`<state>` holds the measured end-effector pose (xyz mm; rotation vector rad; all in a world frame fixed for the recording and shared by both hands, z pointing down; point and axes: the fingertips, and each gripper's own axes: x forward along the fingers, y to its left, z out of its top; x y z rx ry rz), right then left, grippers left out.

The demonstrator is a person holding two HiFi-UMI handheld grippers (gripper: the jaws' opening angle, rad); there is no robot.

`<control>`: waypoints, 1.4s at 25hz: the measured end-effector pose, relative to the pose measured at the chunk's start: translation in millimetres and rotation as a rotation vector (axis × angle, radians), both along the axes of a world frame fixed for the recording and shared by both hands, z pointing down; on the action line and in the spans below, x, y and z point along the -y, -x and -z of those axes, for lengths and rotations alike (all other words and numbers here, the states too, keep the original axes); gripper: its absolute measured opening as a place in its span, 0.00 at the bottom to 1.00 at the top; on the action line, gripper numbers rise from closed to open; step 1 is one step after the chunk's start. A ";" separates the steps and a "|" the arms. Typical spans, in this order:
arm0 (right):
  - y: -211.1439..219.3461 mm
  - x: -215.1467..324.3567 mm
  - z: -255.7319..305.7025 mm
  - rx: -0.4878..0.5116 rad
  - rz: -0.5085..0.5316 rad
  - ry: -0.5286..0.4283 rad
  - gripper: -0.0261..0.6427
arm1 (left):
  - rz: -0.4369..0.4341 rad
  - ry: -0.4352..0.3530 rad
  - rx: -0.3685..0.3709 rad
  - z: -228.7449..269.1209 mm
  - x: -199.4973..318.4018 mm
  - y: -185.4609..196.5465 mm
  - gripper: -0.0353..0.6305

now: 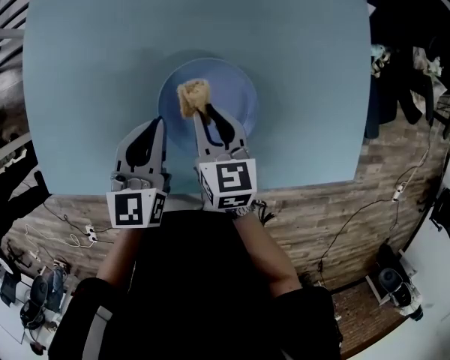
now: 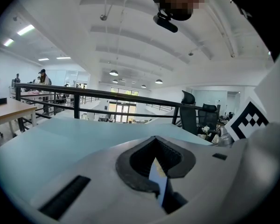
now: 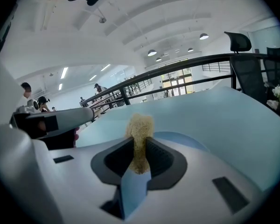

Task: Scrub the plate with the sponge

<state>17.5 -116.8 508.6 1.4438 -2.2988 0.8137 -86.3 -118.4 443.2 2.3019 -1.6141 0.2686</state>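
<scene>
Head view, looking steeply down. A round blue plate lies near the middle of a pale blue bench. The right tongs reach in from 6 o'clock and are closed on a tan, coarse sponge. The sponge sits over the plate's inner face toward 10 o'clock of its centre. Whether it presses on the plate cannot be told. The left tongs lie just beside the right pair, with their tip at the plate's rim near 8 o'clock.

Right gripper view. The sponge stands squeezed between the two dark pads of the right tongs and rises past them toward 12 o'clock. The plate shows just behind the tongs, resting on the bench.

Left gripper view. The left tongs are drawn together, with only a narrow sliver of blue showing between them and nothing held. The bench stretches ahead to a dark railing, and office chairs stand at 2 o'clock.

Beyond the bench's near edge, at 4 o'clock in the head view, is a wood-plank floor strewn with cables.
</scene>
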 end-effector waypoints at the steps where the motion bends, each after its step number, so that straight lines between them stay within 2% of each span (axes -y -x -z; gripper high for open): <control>1: 1.5 2.0 -3.7 -0.002 0.006 0.007 0.15 | 0.003 0.003 0.000 -1.7 2.1 -1.0 0.06; 12: 23.5 24.2 -36.4 -0.015 0.044 0.110 0.15 | 0.040 0.032 -0.004 -9.9 17.7 4.7 0.06; 23: 28.4 32.2 -70.2 -0.039 0.079 0.213 0.15 | 0.061 0.048 -0.006 -17.5 29.5 2.9 0.05; 35: 14.4 38.3 -75.4 -0.030 0.045 0.236 0.15 | 0.056 0.054 -0.003 -21.8 33.5 -1.6 0.05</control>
